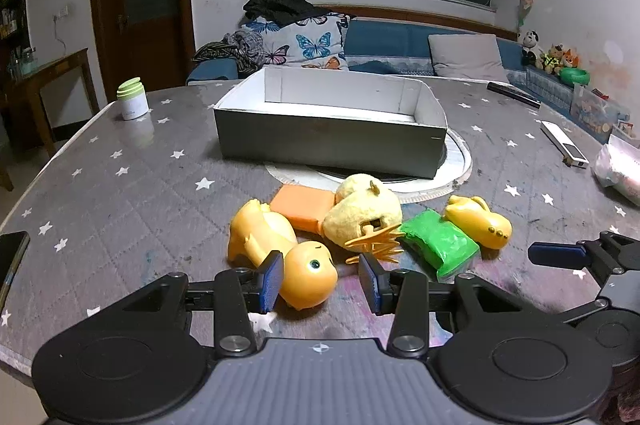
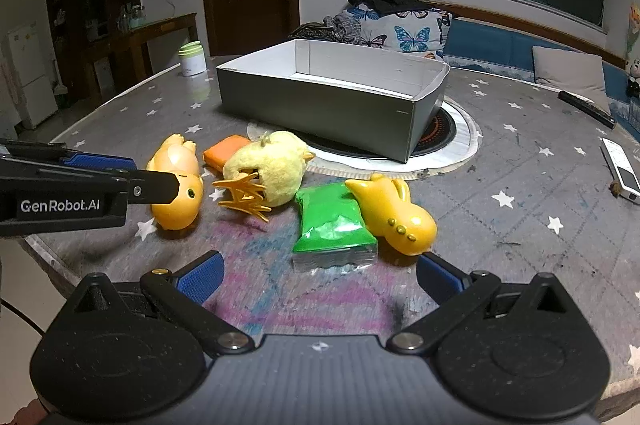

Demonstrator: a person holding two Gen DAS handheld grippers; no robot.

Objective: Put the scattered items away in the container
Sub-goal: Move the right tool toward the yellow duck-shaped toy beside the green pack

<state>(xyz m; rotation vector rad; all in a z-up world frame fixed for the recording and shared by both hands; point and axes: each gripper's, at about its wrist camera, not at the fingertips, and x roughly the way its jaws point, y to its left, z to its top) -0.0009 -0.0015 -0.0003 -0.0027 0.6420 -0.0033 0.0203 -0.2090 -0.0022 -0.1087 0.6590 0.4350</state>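
Observation:
A grey box (image 1: pixel 332 141) (image 2: pixel 320 109) with a white inside stands mid-table. In front of it lie an orange block (image 1: pixel 304 205) (image 2: pixel 224 151), a yellow plush chick (image 1: pixel 364 213) (image 2: pixel 272 165), a green packet (image 1: pixel 438 243) (image 2: pixel 332 221), a yellow toy (image 1: pixel 478 221) (image 2: pixel 392 213) and an orange toy figure (image 1: pixel 264 237) (image 2: pixel 178 181). My left gripper (image 1: pixel 320 281) (image 2: pixel 156 175) is open with the figure's head between its pads. My right gripper (image 2: pixel 320 277) stands wide open just short of the green packet, with nothing between its fingers.
A green-lidded jar (image 1: pixel 132 99) (image 2: pixel 193 59) stands at the far left. On the right lie a white remote (image 1: pixel 564 145) (image 2: pixel 622 171), a black remote (image 1: pixel 514 93) (image 2: pixel 586 109) and a plastic bag (image 1: pixel 620 169). A phone (image 1: pixel 12 257) lies at the left edge. A round mat (image 1: pixel 456 177) lies under the box.

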